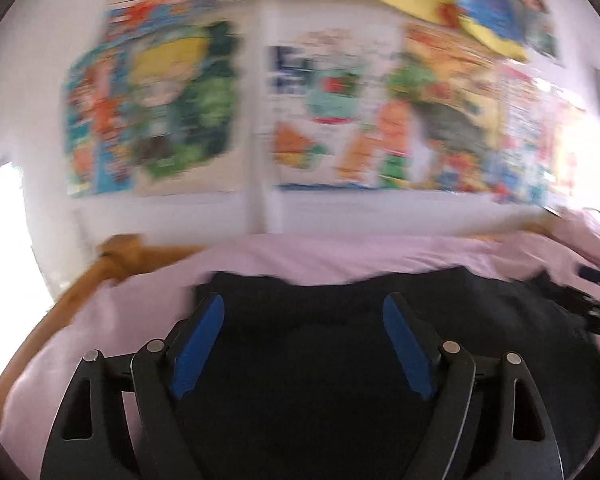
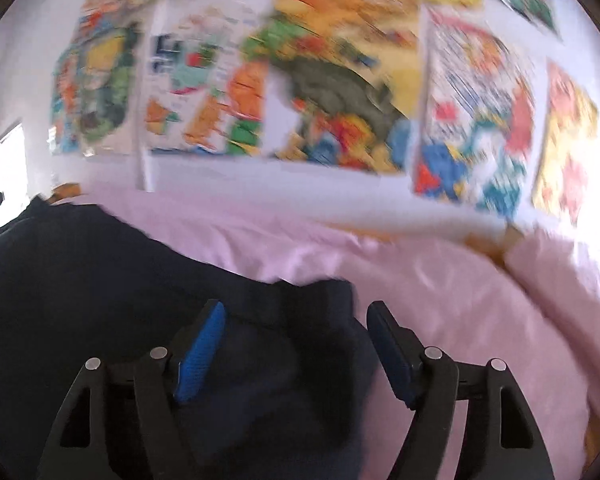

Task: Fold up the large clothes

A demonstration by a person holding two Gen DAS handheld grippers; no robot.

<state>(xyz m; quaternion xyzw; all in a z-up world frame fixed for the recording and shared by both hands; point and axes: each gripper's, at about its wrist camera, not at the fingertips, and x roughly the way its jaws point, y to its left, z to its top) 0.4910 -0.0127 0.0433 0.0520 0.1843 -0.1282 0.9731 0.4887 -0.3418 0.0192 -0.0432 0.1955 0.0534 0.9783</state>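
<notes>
The dark garment (image 1: 340, 360) is seen spread on the pink sheet (image 2: 440, 292) with its long axis running side to side, directly beneath both grippers, the left gripper (image 1: 303, 344) and right gripper (image 2: 296, 348) being held wide apart and empty, the right nearer its far corner.

garment (image 1: 340, 360) on bed sheet (image 1: 300, 256); posters (image 1: 340, 112) behind
</notes>
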